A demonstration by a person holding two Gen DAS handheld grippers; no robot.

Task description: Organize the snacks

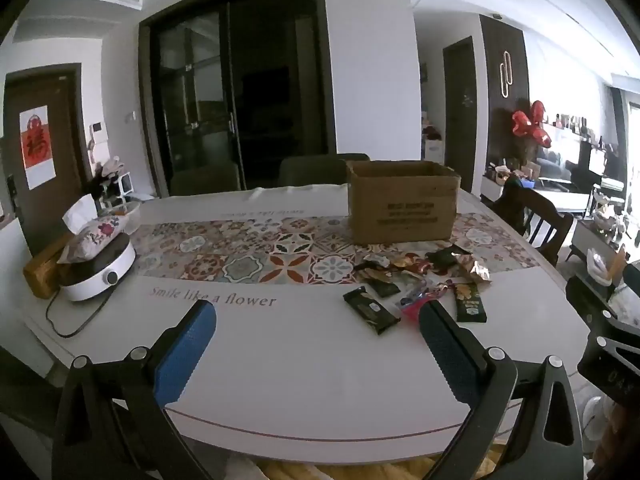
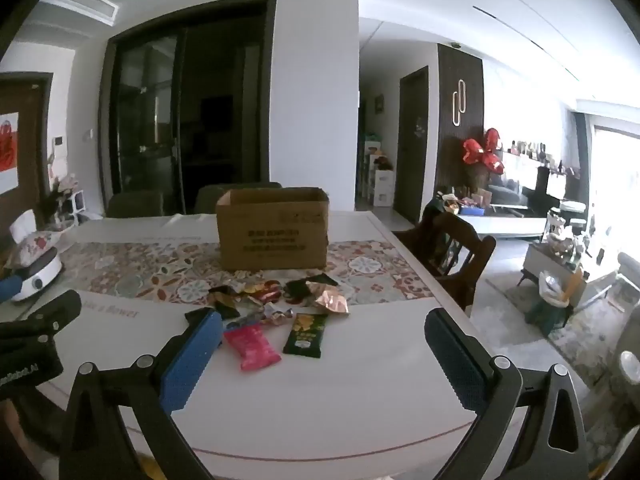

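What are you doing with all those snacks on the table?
Tidying is about to start. A pile of snack packets lies loose on the table in front of an open cardboard box. The left hand-held gripper and right hand-held gripper both hover wide open, holding nothing yet.

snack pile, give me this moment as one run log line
stage: start | left gripper: open, empty | right gripper: open, empty | snack pile: loose on table before cardboard box | box: open, upright
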